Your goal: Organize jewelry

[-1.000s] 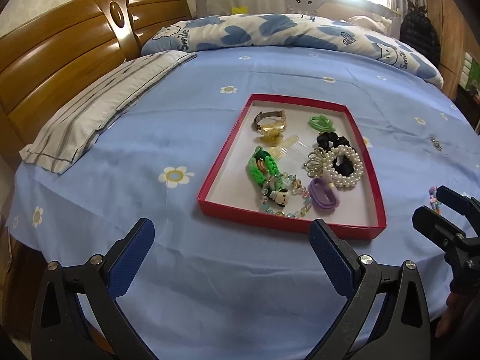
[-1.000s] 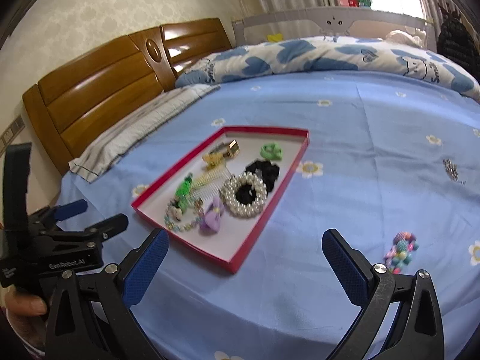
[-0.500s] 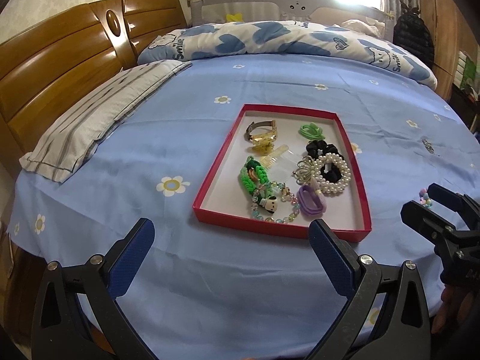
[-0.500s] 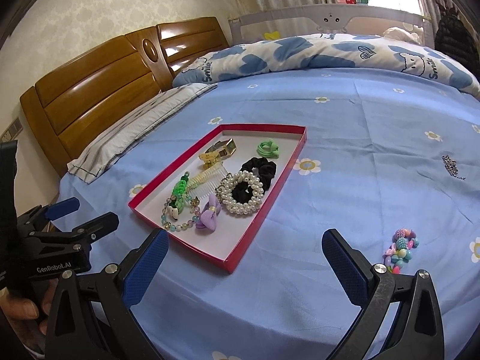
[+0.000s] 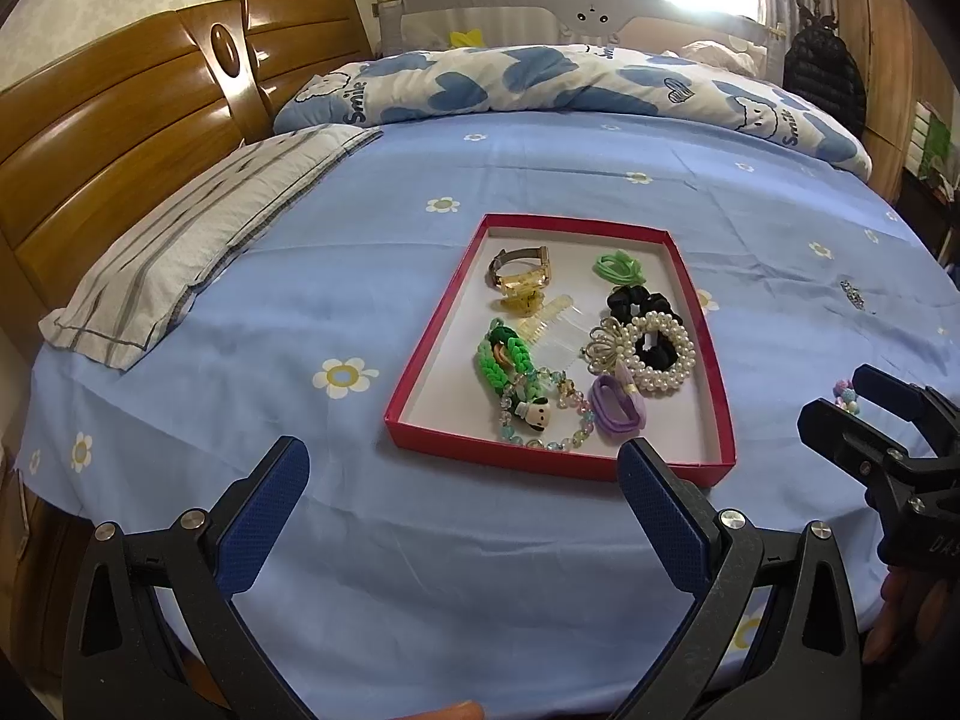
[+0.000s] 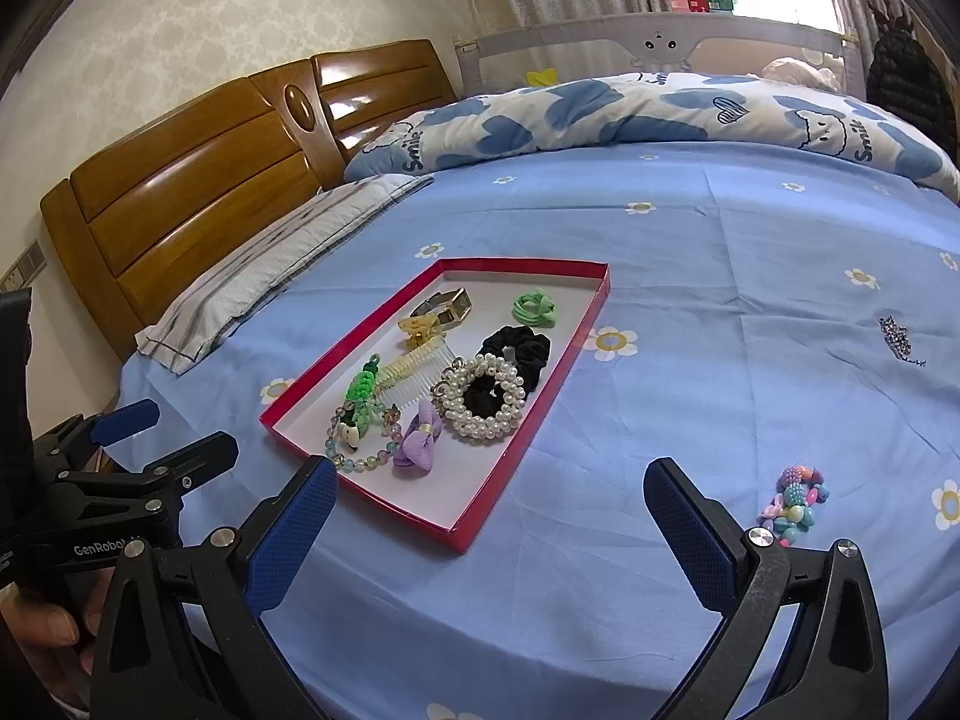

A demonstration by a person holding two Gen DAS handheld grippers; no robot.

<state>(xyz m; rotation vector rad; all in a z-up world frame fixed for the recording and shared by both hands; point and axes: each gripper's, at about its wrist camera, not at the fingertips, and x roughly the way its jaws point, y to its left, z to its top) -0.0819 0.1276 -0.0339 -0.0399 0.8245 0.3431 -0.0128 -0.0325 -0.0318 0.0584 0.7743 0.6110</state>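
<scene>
A red tray (image 5: 420, 372) (image 6: 528, 444) lies on the blue bedsheet and holds several pieces: a watch (image 5: 521, 267), a green hair tie (image 5: 618, 267), a pearl scrunchie (image 5: 660, 351), a comb (image 5: 555, 324), a purple bow (image 6: 420, 438), a bead bracelet (image 5: 540, 420). A colourful bead bracelet (image 6: 795, 504) and a small sparkly piece (image 6: 897, 339) lie on the sheet right of the tray. My left gripper (image 5: 462, 510) is open and empty, in front of the tray. My right gripper (image 6: 489, 522) is open and empty, near the tray's front right corner.
A striped pillow (image 5: 198, 246) lies left along the wooden headboard (image 5: 120, 138). A blue-and-white quilt (image 5: 570, 84) is bunched at the far side. A grey bed rail (image 6: 660, 48) stands behind it. The bed's near edge is just below both grippers.
Both grippers have pulled back from the tray, which looks smaller and farther away now. Both stay open and empty. Nothing on the bed has moved.
</scene>
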